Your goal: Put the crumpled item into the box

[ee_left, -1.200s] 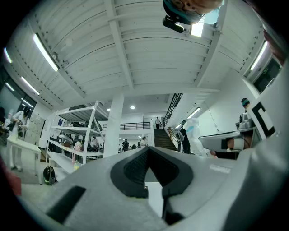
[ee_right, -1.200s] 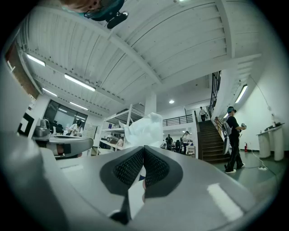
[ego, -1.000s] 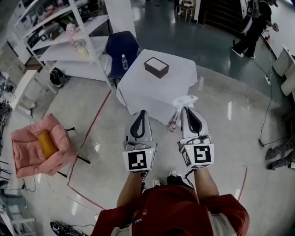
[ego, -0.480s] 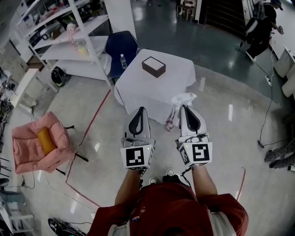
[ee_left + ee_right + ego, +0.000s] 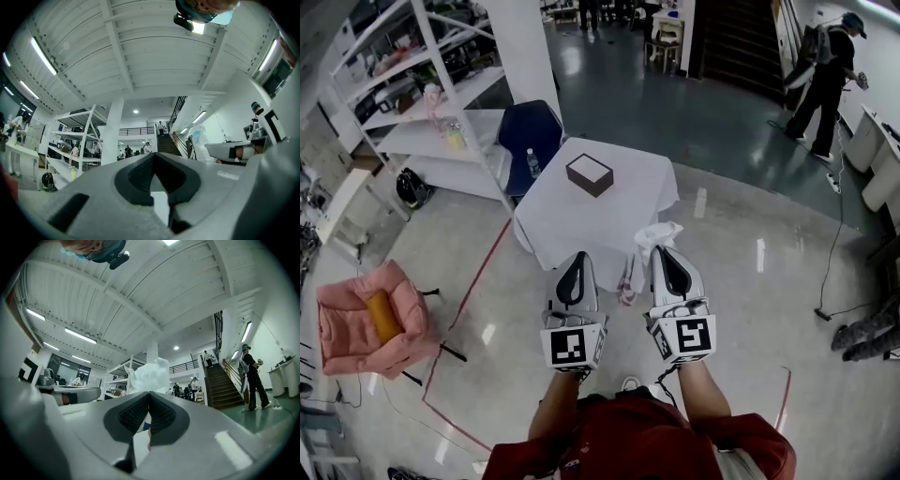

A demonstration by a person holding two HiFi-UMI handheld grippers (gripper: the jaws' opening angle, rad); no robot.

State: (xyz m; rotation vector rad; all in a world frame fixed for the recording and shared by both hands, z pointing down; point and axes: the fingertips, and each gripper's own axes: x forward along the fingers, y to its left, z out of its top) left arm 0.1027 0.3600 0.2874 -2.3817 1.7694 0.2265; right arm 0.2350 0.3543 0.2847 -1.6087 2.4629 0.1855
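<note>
Drifted left and lower versus a second ago: box on table, at 12 o'clock. Carrying step, seemingly: right gripper clamped on crumpled bag, left gripper closed, empty. Next, likely: walk closer, release over box.

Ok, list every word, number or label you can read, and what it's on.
None can be read.
Small print on the left gripper: too blurred.
Cubes on it and the right gripper: square patterns, no letters.
Label on the bottle: too small.
The crumpled plastic: no print visible.
</note>
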